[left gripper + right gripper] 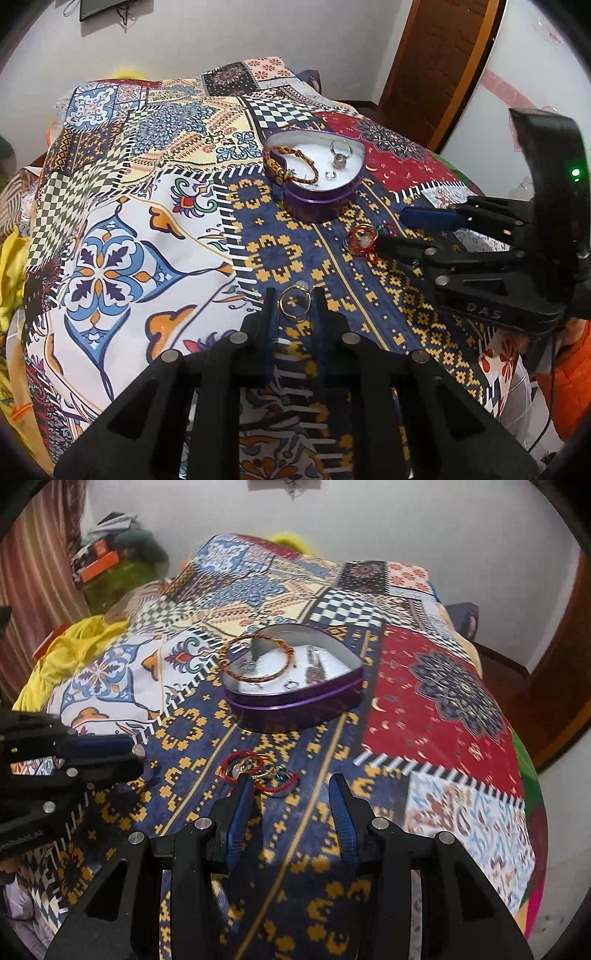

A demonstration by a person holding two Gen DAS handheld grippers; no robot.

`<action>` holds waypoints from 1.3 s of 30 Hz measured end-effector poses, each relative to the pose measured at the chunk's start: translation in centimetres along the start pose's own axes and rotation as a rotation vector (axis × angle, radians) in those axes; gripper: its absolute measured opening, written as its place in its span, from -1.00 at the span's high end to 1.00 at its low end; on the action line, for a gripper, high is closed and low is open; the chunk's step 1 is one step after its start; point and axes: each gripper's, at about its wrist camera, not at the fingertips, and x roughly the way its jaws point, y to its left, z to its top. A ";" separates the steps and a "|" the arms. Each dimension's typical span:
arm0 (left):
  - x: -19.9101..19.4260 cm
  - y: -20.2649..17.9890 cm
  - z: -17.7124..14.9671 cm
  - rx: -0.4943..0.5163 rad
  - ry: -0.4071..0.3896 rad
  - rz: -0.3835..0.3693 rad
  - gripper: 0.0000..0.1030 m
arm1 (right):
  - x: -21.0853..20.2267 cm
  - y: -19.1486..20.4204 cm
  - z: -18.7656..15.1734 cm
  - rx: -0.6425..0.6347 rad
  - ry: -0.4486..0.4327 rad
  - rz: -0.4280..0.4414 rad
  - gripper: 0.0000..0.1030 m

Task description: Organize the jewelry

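Cloth point(122, 229): a patchwork print covers the bed; everything lies on it.
Left gripper point(294, 295): at 6 o'clock in its own view, fingers drawn narrow with a gold ring point(293, 301) standing between the tips; it looks pinched, the ring clear of the cloth pattern below.
Tin point(317, 184): a purple heart-shaped tin, open, at 12 o'clock from the left gripper, sitting flat on the blue-and-yellow patch.
In the tin: a braided red-gold bracelet point(291, 164) leans over the rim at its 9 o'clock side; silver rings point(338, 160) lie toward 3 o'clock on the white lining.
Pile point(258, 771): red thread loops, small rings and a teal bit, tangled together at 6 o'clock from the tin, between tin and right gripper.
Right gripper point(291, 786): fingers partly apart, nothing between them; the left finger's tip point(243, 786) sits at the pile's near edge, whether touching I cannot tell.
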 end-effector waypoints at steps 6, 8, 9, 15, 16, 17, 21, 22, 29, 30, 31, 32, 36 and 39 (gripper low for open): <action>0.1 0.5 0.1 -0.018 -0.007 -0.011 0.68 | 0.9 0.5 0.4 -0.035 0.013 0.039 0.25; 0.1 0.5 0.1 -0.021 -0.009 -0.012 0.68 | 1.0 0.6 0.5 -0.038 0.009 0.049 0.45; 0.1 0.5 0.1 -0.022 -0.009 -0.012 0.68 | 1.1 0.7 0.5 -0.041 0.011 0.063 0.63; -0.5 0.5 0.2 -0.026 -0.019 -0.007 0.68 | 0.6 0.9 0.2 -0.020 0.010 0.091 0.91; -0.7 0.5 0.2 -0.026 -0.023 -0.005 0.68 | 0.4 0.9 0.0 -0.011 0.004 0.095 0.92; -0.8 0.5 0.3 -0.027 -0.026 -0.005 0.68 | 0.2 0.8 0.0 -0.003 -0.001 0.095 0.92; -1.4 0.4 0.6 -0.030 -0.040 -0.003 0.69 | -1.1 0.4 -0.3 0.027 -0.033 0.100 0.93; -1.5 0.4 0.6 -0.029 -0.044 -0.003 0.69 | -1.5 0.3 -0.3 0.030 -0.040 0.099 0.93; -2.1 0.2 0.8 -0.027 -0.056 -0.013 0.86 | -2.0 0.0 0.4 0.042 -0.025 0.091 0.71; -2.0 0.3 0.7 -0.029 -0.055 -0.014 0.86 | -1.9 -0.1 0.5 0.043 -0.021 0.086 0.50; -2.0 0.3 0.7 -0.029 -0.053 -0.014 0.86 | -1.4 0.0 0.6 0.041 -0.014 0.079 0.38; -1.9 0.3 0.7 -0.029 -0.053 -0.013 0.86 | -1.2 0.1 0.6 0.039 -0.012 0.075 0.28; -1.5 0.6 0.7 -0.026 -0.039 -0.010 0.86 | 0.1 0.9 0.7 0.007 -0.003 0.070 0.28; -1.3 0.7 0.7 -0.012 -0.033 0.005 0.86 | 1.3 1.6 0.6 -0.036 0.021 0.076 0.42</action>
